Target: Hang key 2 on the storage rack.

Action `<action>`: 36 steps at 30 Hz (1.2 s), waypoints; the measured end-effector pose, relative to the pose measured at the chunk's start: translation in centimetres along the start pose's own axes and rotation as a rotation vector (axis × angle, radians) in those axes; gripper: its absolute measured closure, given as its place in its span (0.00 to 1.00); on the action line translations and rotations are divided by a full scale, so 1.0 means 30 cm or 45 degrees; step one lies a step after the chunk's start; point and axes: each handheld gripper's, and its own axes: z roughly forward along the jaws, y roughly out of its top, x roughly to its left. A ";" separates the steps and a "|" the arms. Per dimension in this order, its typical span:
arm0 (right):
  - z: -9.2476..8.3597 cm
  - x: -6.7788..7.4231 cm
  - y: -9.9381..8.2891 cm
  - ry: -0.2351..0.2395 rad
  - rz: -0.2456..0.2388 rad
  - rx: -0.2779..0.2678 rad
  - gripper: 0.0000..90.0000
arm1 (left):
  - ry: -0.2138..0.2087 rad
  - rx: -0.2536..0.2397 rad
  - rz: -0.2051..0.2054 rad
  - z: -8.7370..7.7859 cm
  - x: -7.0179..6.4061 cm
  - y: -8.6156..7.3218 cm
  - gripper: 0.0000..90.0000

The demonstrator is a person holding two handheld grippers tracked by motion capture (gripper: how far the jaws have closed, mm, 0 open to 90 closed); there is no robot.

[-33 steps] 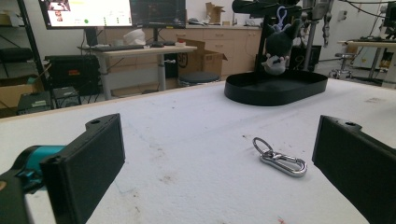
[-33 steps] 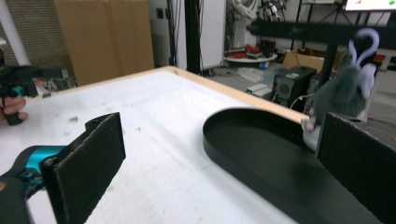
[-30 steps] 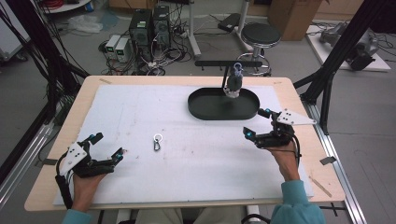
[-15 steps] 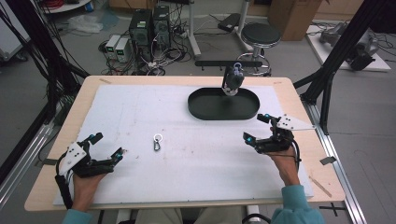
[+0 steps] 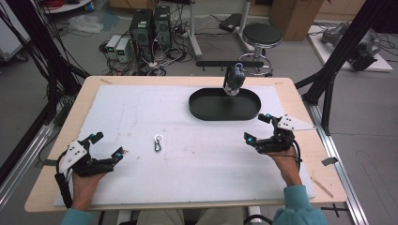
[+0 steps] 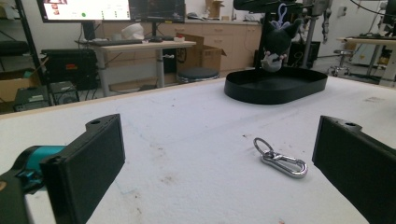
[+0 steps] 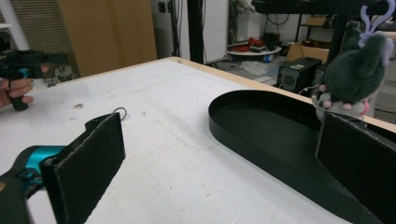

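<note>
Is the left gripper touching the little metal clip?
Apart. In the left gripper view, the metal clip lies on the white mat ahead of the open jaws. The high view shows bare mat between the left gripper and it.

The high view looks down on the table (image 5: 141,98); both low tool views (near its surface) share the tray (image 6: 275,86).

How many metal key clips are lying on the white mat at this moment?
1. The key clip lies alone near the middle of the white mat, between the two grippers, nearer the left gripper and apart from the black tray.
</note>
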 end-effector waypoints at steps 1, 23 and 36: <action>0.000 0.000 0.000 0.005 -0.001 0.001 0.01 | -0.006 0.009 0.002 0.002 0.003 0.007 0.03; 0.013 0.014 0.019 0.090 -0.048 0.013 0.01 | -0.268 0.329 0.120 0.173 0.050 0.240 0.03; 0.022 0.019 0.018 0.107 -0.057 0.021 0.01 | -0.375 0.545 0.211 0.316 0.018 0.280 0.03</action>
